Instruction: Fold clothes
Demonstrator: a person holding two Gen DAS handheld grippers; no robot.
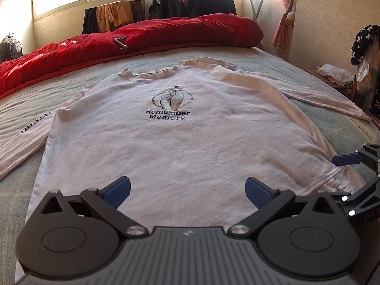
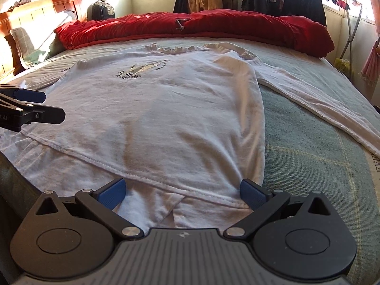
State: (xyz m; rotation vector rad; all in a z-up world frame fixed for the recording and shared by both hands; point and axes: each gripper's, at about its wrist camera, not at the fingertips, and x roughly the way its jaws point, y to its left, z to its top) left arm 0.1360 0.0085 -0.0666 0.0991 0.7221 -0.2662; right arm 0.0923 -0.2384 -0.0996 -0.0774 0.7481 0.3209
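**Shirt laid flat, no fold made yet**

On the bed [image 1: 273, 54], a white long-sleeved shirt [image 1: 166, 142] lies face up, print showing, collar toward the red quilt [image 1: 154, 33] at the far side. Body spread flat, lightly creased. Both sleeves out to the sides: one runs off toward my right [image 2: 320, 102], the other toward my left [image 1: 21, 140]. Hem nearest me, at the bed's near edge.

My left gripper [image 1: 187, 190] hangs over the hem near the shirt's middle, jaws spread wide, nothing between them. My right gripper [image 2: 182, 190] sits over the hem at the shirt's right corner, jaws likewise wide and empty; hem seam passes between the fingers, though whether they touch cloth I cannot tell.

Progress, as I judge it: start of the job. Shirt is spread out, nothing folded. Left to do: sleeves in, sides over, then the body doubled up.
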